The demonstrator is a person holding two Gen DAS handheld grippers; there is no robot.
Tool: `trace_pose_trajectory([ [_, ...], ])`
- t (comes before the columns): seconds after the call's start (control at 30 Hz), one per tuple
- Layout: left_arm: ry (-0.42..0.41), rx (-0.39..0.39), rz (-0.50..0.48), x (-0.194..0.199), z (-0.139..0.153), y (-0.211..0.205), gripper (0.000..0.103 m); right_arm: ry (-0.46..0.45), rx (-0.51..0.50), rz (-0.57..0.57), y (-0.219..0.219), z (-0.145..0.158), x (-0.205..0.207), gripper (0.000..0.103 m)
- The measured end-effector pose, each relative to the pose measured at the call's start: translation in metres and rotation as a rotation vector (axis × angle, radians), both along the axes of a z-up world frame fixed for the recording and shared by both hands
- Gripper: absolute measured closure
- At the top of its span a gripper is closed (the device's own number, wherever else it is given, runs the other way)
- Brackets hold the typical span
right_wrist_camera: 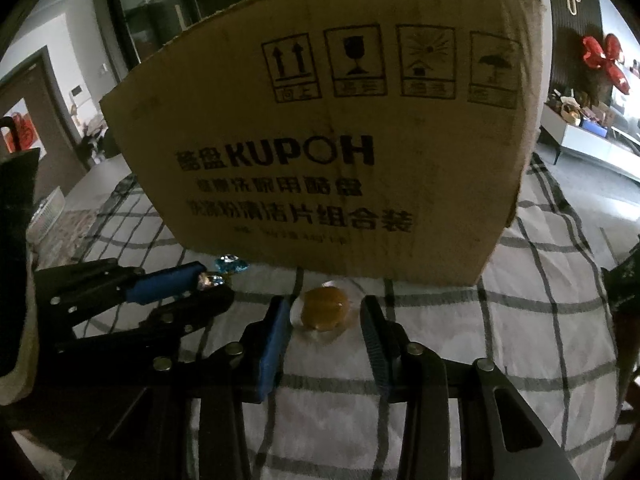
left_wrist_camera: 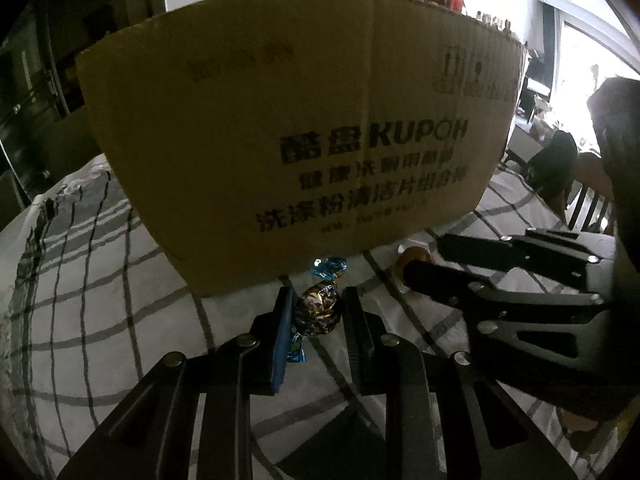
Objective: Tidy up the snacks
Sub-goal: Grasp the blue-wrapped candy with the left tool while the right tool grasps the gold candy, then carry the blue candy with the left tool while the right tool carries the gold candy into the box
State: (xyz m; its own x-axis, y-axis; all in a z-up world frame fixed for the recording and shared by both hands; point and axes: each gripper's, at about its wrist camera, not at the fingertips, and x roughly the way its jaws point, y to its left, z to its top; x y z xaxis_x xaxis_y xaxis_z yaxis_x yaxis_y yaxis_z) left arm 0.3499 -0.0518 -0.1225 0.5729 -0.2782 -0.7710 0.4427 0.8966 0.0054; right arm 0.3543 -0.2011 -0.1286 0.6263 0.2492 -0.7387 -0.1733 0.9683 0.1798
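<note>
Item one: my left gripper (left_wrist_camera: 316,312), lower centre of the left wrist view, pads pinching a dark gold-and-brown wrapped candy (left_wrist_camera: 318,309) with blue twisted ends, just above the checked tablecloth (left_wrist_camera: 100,292). Item two: a blue-wrapped candy (left_wrist_camera: 329,267), lying on the cloth just beyond the first, against the foot of the cardboard box (left_wrist_camera: 280,120). Item three: my right gripper (right_wrist_camera: 325,316), lower centre of the right wrist view, fingers straddling a round amber sweet in clear wrapper (right_wrist_camera: 323,309); the blue left pad sits at the wrapper's edge, the right finger stands slightly apart, so no firm pinch shows. Item four: the box, upright on the cloth, printed KUPOH with handling symbols, filling the upper middle of both views, directly behind all three sweets
</note>
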Motion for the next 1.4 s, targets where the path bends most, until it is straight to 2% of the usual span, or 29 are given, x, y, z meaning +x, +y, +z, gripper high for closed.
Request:
trace_pose_trajectory([
  [0.23, 0.008, -0.007, 0.01, 0.003, -0.002, -0.002, 0.078, 0.011, -0.008, -0.001, 0.005, -0.008, 0.007, 0.068],
  [0.27, 0.008, -0.007, 0.01, 0.003, -0.001, -0.002, 0.078, 0.012, -0.012, -0.002, 0.005, -0.009, 0.007, 0.074],
  [0.3, 0.008, -0.008, 0.011, 0.003, -0.002, -0.002, 0.078, 0.008, -0.018, 0.0, 0.006, -0.01, 0.007, 0.075],
  [0.47, 0.008, -0.009, 0.014, 0.002, -0.003, -0.001, 0.078, -0.005, -0.046, 0.011, 0.01, -0.01, 0.005, 0.076],
  [0.67, -0.003, -0.011, 0.011, -0.005, 0.004, 0.0, 0.078, -0.018, -0.029, 0.009, 0.009, -0.001, -0.005, 0.076],
  [0.87, -0.038, -0.021, 0.011, -0.023, 0.025, 0.003, 0.078, -0.057, -0.012, 0.006, 0.006, 0.02, -0.023, 0.076],
  [1.07, -0.125, -0.045, 0.019, -0.049, 0.061, 0.005, 0.078, -0.119, 0.004, -0.004, -0.001, 0.051, -0.046, 0.076],
  [1.4, -0.235, -0.072, 0.033, -0.062, 0.12, 0.006, 0.078, -0.277, 0.025, -0.014, -0.01, 0.117, -0.073, 0.076],
])
